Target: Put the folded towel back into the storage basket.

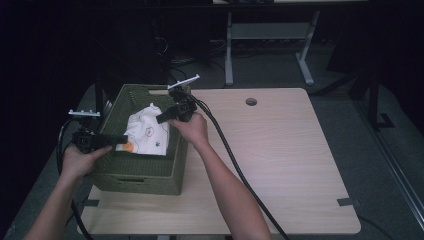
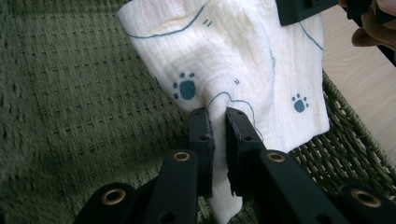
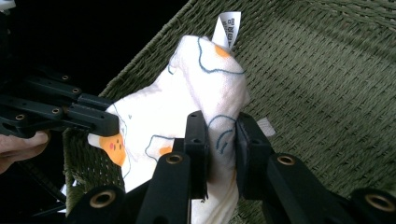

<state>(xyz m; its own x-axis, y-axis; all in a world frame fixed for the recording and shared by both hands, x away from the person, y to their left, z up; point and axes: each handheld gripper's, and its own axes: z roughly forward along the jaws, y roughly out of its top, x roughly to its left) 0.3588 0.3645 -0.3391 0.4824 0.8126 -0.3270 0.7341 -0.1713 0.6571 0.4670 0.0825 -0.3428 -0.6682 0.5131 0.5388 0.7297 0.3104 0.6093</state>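
A white cloth [image 1: 147, 132] printed with blue paw marks and orange patches hangs stretched over the green woven basket [image 1: 145, 175]. My left gripper [image 1: 121, 140] pinches its near-left edge; in the left gripper view the cloth [image 2: 243, 65] is folded between the shut jaws of that gripper [image 2: 218, 125]. From the right, my right gripper [image 1: 161, 119] grips the far side of the cloth. The right gripper view has the cloth [image 3: 187, 102], with its white label sticking up, clamped in that gripper [image 3: 220, 133]. The left gripper [image 3: 100, 123] is also on the cloth's far corner there.
The basket stands on the left part of a light wooden table [image 1: 280, 150] with a round hole [image 1: 251, 102] near its far edge. Black cables [image 1: 235, 165] trail from the right gripper across the table. Dark floor and a grey desk frame [image 1: 270, 35] lie beyond.
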